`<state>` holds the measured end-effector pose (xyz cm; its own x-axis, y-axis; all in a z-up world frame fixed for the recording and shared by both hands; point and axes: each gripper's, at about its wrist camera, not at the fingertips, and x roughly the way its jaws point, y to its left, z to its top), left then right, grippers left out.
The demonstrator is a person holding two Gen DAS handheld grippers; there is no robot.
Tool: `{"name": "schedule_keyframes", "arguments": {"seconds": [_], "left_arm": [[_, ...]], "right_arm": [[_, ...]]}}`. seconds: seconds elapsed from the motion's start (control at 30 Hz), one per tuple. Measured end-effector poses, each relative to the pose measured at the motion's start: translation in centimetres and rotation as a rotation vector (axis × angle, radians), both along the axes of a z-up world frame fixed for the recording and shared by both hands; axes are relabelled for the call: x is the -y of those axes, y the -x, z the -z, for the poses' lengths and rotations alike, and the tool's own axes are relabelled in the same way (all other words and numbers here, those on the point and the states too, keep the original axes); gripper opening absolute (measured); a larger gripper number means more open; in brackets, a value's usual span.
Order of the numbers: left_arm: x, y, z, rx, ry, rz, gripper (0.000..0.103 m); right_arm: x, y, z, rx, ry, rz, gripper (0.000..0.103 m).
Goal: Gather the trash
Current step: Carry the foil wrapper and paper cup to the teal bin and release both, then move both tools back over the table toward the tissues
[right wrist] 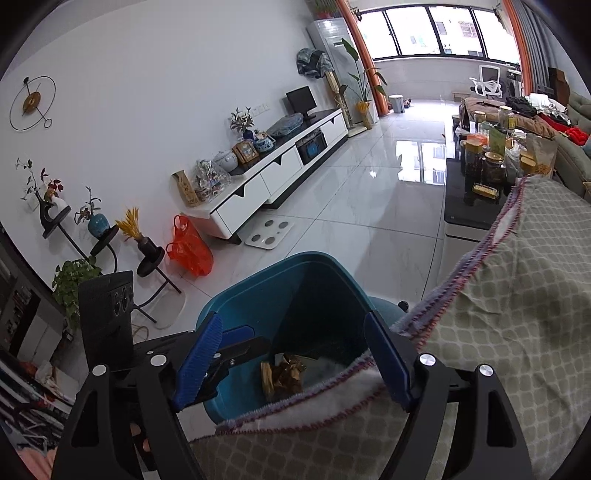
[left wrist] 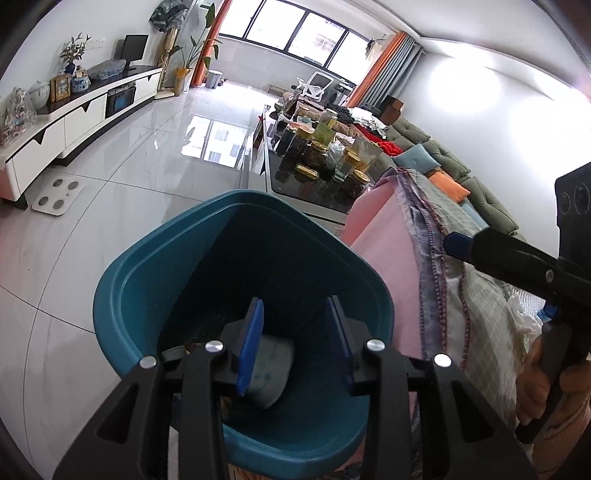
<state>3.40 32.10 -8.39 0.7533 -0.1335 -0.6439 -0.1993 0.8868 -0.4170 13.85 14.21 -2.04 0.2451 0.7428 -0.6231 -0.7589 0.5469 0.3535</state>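
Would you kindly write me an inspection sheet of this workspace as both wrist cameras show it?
Surface: glossy white tiled floor; a checked cloth with purple stitched edge covers the furniture beside the bin.
Job's things: teal plastic trash bin stands on the floor, holding a pale grey rounded piece and crumpled brown-gold wrappers.
Clutter: orange plastic bag and white bathroom scale on the floor; jars crowd the dark coffee table.
Grippers: left claw open above the bin, the grey piece below it; right claw open, empty, at the bin's rim.
Cables: nothing seen.
Surroundings: white TV cabinet, green sofa, large windows.
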Motion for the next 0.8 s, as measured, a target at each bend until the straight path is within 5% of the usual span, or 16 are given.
{"name": "schedule_keyframes", "arguments": {"seconds": [0.37, 0.8], "left_arm": [[3.3, 2.5, -4.1, 0.141, -0.050, 0.066, 0.046], [14.8, 1.4, -6.7, 0.227, -0.053, 0.343, 0.053]], "right_arm": [[5.5, 2.1, -2.5, 0.085, -0.063, 0.019, 0.079], [16.2, 4.1, -4.4, 0.196, -0.079, 0.184, 0.079]]}}
